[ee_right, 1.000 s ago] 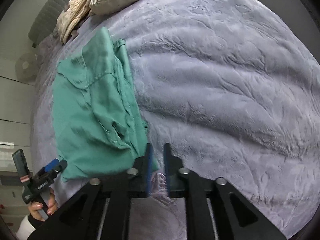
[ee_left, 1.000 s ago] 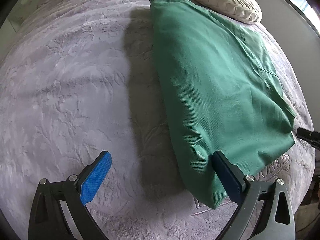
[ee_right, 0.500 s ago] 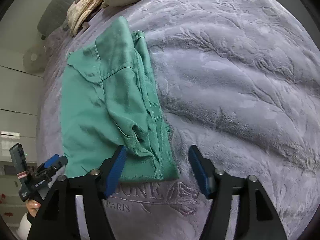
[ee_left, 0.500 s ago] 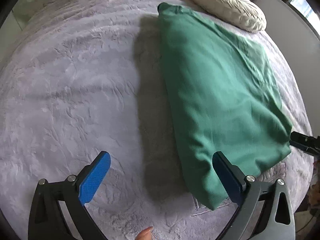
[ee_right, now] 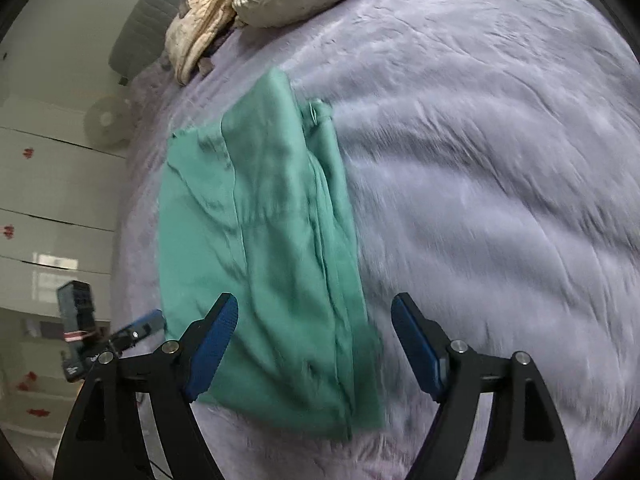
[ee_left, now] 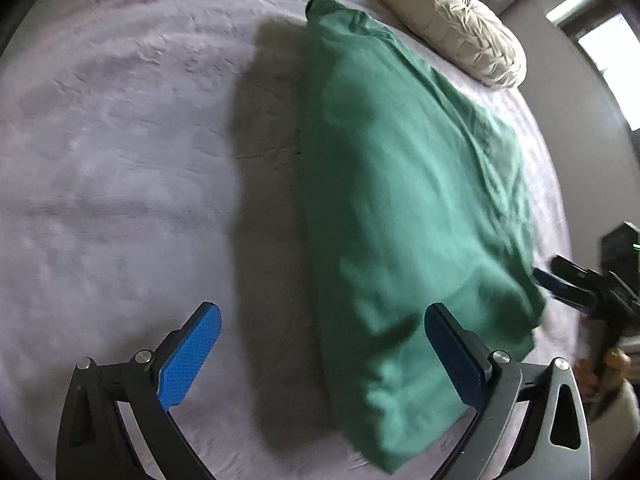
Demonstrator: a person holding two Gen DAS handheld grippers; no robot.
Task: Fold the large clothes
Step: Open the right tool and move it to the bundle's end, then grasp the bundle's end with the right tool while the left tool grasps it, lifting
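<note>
Right now both tongs are released and empty, hovering over the near end of the green garment (ee_left: 404,200), which lies as a long folded strip on the bed (ee_left: 120,160). From the left tongs (ee_left: 320,356) the garment runs straight ahead, its near corner between the spread fingers and against the right-hand one; from the right tongs (ee_right: 314,344) the same near hem lies just ahead of the open gap.

By my reckoning a lengthwise fold is laid down and the step in hand is picking up the near end. The next move calls for each pair of tongs to drop onto its own near corner, clench on all layers, and carry the end away toward the far end for a crosswise fold.

Ahead of the tongs, the far end stops just short of the cream pillow (ee_left: 452,24), so the landing must fall before it. Left of the left tongs is wide bare blanket. The layered edge on the right-hand side looks loose and could slip apart.
</note>
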